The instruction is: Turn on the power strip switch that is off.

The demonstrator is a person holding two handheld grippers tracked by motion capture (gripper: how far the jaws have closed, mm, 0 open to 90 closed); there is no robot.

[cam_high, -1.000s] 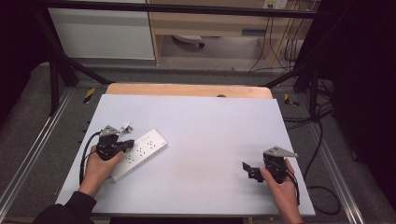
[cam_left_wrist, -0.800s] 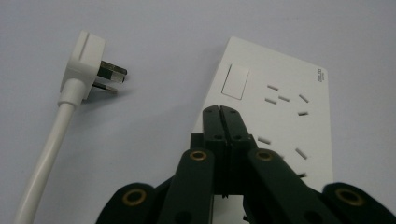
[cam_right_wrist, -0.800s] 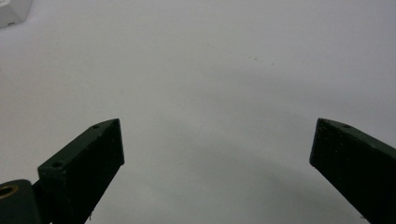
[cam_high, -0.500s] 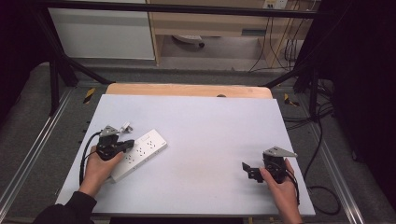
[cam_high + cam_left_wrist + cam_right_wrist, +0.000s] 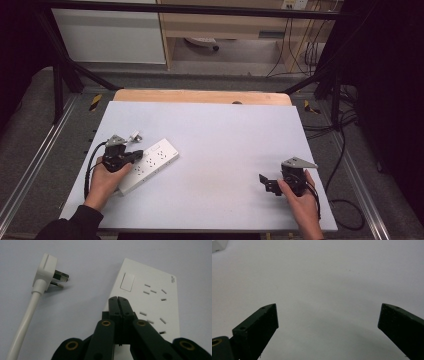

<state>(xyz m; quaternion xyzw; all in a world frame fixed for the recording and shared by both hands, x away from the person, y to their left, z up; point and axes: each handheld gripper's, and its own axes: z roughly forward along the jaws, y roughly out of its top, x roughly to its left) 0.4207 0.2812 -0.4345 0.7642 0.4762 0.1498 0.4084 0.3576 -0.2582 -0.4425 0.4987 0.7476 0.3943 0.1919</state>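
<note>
A white power strip (image 5: 148, 165) lies at an angle on the left of the pale table top (image 5: 220, 145). Its switch and sockets face up in the left gripper view, on the power strip (image 5: 152, 297). A white plug (image 5: 46, 271) on a white cord (image 5: 23, 325) lies on the table left of the strip. My left gripper (image 5: 134, 156) rests over the strip's near part, jaws pressed together with nothing between them; in its own view the left gripper (image 5: 117, 300) is shut. My right gripper (image 5: 264, 182) sits low at the right front, and its own view has the right gripper (image 5: 328, 320) wide open over bare table.
A wooden board edge (image 5: 200, 96) runs along the table's far side. Metal frame rails (image 5: 35, 150) flank the table, and cables (image 5: 345, 150) hang off to the right. A corner of the strip (image 5: 218, 246) shows far off in the right gripper view.
</note>
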